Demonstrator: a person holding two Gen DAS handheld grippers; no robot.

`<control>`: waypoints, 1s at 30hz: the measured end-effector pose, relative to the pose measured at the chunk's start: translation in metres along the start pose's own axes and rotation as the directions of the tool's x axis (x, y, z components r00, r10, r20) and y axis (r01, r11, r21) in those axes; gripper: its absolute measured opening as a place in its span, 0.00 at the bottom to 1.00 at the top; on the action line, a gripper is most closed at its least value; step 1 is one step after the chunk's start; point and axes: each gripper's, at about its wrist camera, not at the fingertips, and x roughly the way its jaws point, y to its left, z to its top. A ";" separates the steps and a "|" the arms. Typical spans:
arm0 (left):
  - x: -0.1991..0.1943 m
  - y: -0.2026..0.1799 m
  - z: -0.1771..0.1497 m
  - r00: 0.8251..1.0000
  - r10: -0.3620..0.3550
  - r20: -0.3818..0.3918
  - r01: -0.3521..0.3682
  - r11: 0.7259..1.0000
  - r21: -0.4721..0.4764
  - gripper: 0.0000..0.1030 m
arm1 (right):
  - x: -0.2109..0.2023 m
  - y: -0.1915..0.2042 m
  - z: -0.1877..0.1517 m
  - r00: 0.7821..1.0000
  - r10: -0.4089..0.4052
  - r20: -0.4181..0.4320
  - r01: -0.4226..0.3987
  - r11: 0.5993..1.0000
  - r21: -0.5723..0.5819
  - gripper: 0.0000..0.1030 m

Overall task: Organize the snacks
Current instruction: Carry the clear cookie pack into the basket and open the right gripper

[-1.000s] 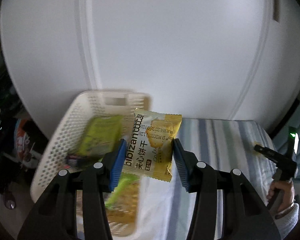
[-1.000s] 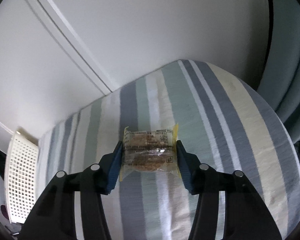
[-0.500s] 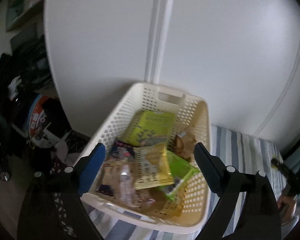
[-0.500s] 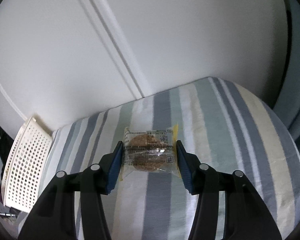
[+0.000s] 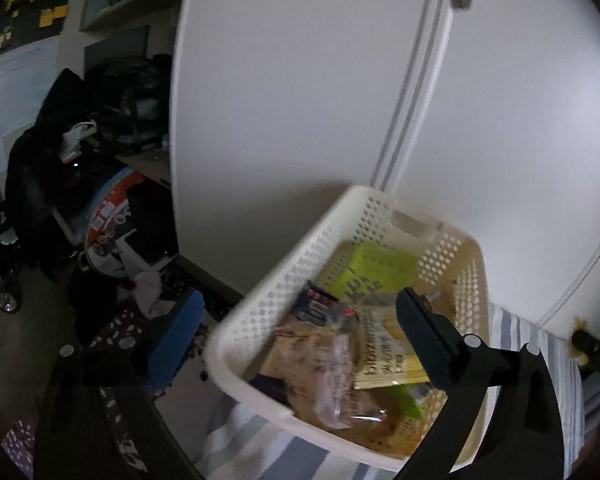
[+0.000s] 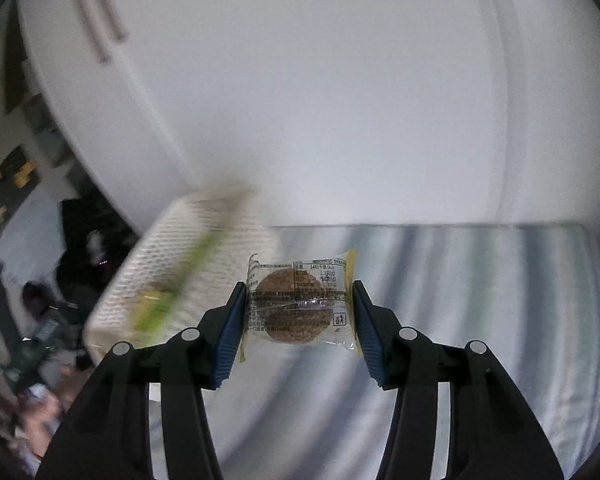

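Basket (image 6: 180, 280) now nearer cookie packet (image 6: 300, 304).

basket (image 6: 204, 248) motion-blurred, lower snack packets (image 5: 324, 376) overlapped, indistinct

- A big white wardrobe (image 5: 300, 92) fills most of both views; it has plain flat doors and two long pale handles (image 6: 100, 16) near the top.
- In front of the wardrobe lies a striped cover (image 6: 480, 300) with grey, blue and white bands.
- To the left of the wardrobe the room is dim. A pile of dark bags and clothes (image 5: 80, 128) stands there on the floor (image 5: 16, 344).
- A shelf (image 5: 132, 4) is fixed high on the left wall.
- The light is soft and weak.
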 end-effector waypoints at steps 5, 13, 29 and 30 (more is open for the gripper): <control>-0.010 0.014 0.006 0.998 0.031 0.049 -0.030 0.999 -0.009 0.97 | 0.024 0.071 0.020 0.993 0.108 -0.047 -0.110 0.992 -0.056 0.50; -0.010 0.029 0.010 0.995 0.077 0.062 -0.076 0.997 -0.013 0.97 | 0.076 0.134 0.041 0.994 0.054 -0.094 -0.065 0.991 -0.114 0.58; -0.026 0.019 0.012 0.988 0.099 0.115 -0.104 0.994 0.040 0.97 | 0.032 0.142 0.022 0.998 -0.043 -0.039 0.037 0.988 -0.148 0.81; -0.028 0.017 0.011 0.988 0.096 0.118 -0.102 0.994 0.045 0.97 | 0.026 0.142 0.019 0.998 -0.055 -0.033 0.049 0.986 -0.157 0.87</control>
